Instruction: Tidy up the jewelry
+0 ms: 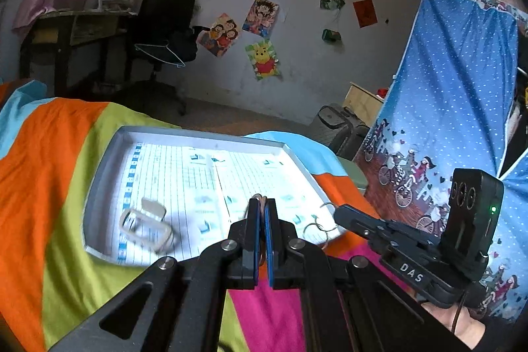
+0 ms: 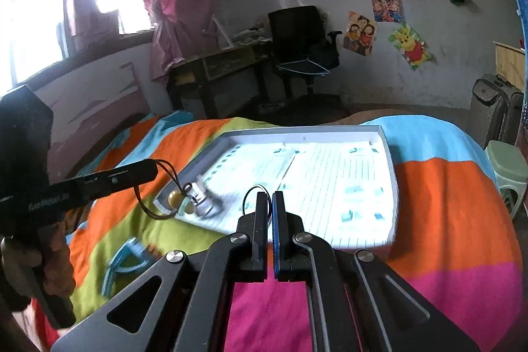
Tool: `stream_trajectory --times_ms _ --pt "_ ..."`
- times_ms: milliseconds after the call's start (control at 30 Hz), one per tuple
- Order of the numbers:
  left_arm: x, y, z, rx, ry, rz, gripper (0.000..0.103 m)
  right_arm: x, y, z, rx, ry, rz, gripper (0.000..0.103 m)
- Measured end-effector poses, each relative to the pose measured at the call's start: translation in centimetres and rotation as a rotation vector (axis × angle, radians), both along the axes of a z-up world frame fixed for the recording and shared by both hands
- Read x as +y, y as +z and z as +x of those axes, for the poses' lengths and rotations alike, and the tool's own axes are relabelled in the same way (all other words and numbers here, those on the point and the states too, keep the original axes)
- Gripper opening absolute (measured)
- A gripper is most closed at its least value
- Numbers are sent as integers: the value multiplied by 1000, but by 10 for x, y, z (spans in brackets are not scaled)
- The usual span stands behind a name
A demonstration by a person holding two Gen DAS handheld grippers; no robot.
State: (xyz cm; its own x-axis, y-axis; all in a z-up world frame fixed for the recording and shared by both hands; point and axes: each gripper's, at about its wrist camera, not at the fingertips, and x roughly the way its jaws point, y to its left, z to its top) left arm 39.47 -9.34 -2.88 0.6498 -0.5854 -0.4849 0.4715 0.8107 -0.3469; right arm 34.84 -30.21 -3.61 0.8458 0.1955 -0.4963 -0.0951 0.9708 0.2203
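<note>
My left gripper [image 1: 263, 203] is shut on a thin brown cord of a necklace [image 1: 259, 197]; in the right wrist view the left gripper [image 2: 150, 169] dangles that cord with a yellow bead [image 2: 174, 199] over the tray's near-left corner. My right gripper [image 2: 270, 198] is shut on a thin ring [image 2: 251, 191]; in the left wrist view the right gripper [image 1: 340, 213] holds linked silver rings [image 1: 318, 225] above the tray. A clear plastic box [image 1: 145, 225] with its lid open lies in the grey tray [image 1: 99, 174], also blurred in the right wrist view [image 2: 203, 198].
The tray [image 2: 379, 132] is lined with printed paper and lies on a striped, multicoloured bedspread [image 1: 49, 174]. A light blue clip [image 2: 123, 263] lies on the bedspread left of it. A blue patterned cloth [image 1: 455, 108] hangs at right. A green stool [image 2: 508, 167] stands beside the bed.
</note>
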Motion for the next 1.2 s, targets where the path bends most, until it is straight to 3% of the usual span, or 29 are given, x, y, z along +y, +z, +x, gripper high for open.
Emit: stream_trajectory --times_ms 400,667,700,733,767,800,833,900,1000,1067,1200 --pt "-20 -54 39 81 48 63 4 1 -55 51 138 -44 19 3" --pt "-17 -56 35 76 122 136 8 2 -62 51 168 -58 11 4" --pt "-15 -54 32 74 135 137 11 0 -60 49 166 -61 11 4" --pt "-12 -53 32 73 142 134 24 -4 -56 46 162 -66 11 6" --pt "-9 -51 29 70 155 126 46 -6 -54 42 157 -70 9 9" --pt "-5 -48 25 61 180 112 61 -8 -50 39 150 -73 8 18" --pt "-1 -45 22 49 205 98 85 -8 -46 34 141 -74 5 32" --pt "8 -37 12 25 243 44 88 -9 -34 22 113 -80 -12 42" --pt "19 -24 -2 29 271 12 88 -10 -18 6 81 -81 -29 43" --pt "27 -11 -18 -10 289 2 90 -11 -3 -11 46 -84 -29 50" --pt "45 18 -59 -103 339 -19 103 -10 25 -47 -31 -84 -28 71"
